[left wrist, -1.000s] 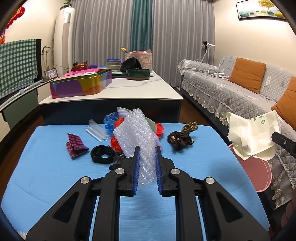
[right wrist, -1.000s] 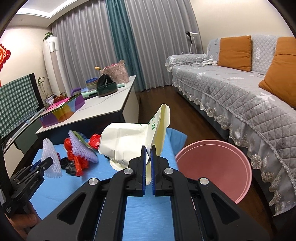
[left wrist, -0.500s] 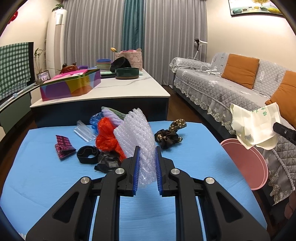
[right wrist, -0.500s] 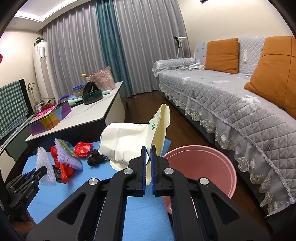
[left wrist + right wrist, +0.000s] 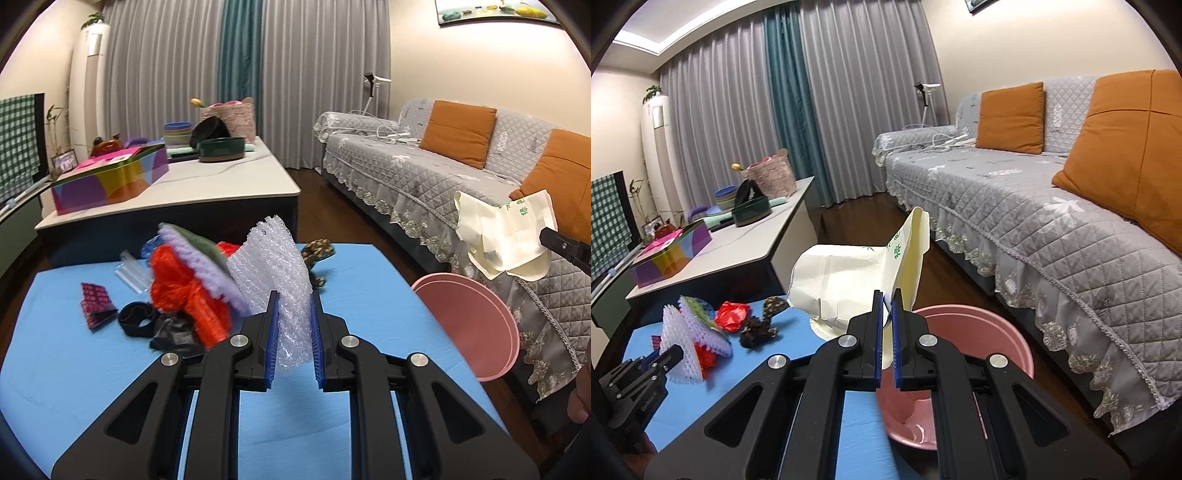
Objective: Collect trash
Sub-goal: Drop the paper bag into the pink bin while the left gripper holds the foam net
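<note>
Right wrist view: cream crumpled paper bag with green print [image 5: 849, 280] pinched between nearly closed jaws of right gripper [image 5: 885, 343], hanging just above near rim of round pink plastic basin [image 5: 979, 321] on floor, right of low blue-covered table [image 5: 820, 424]. Left wrist view: clear bubble-wrap sheet [image 5: 277, 273] clamped upright in left gripper [image 5: 293, 343], jaws part open around it, held over table's middle. Further left on table: orange-red plastic bag [image 5: 177, 288], lilac foam fruit net [image 5: 207, 273], black band [image 5: 137, 317], pink patterned wrapper [image 5: 95, 301]. Best done by carrying bag fully past rim, over basin centre, then opening jaws wide and pausing so paper drops clear; likely snag on rim otherwise. Bubble wrap to follow same path.
</note>
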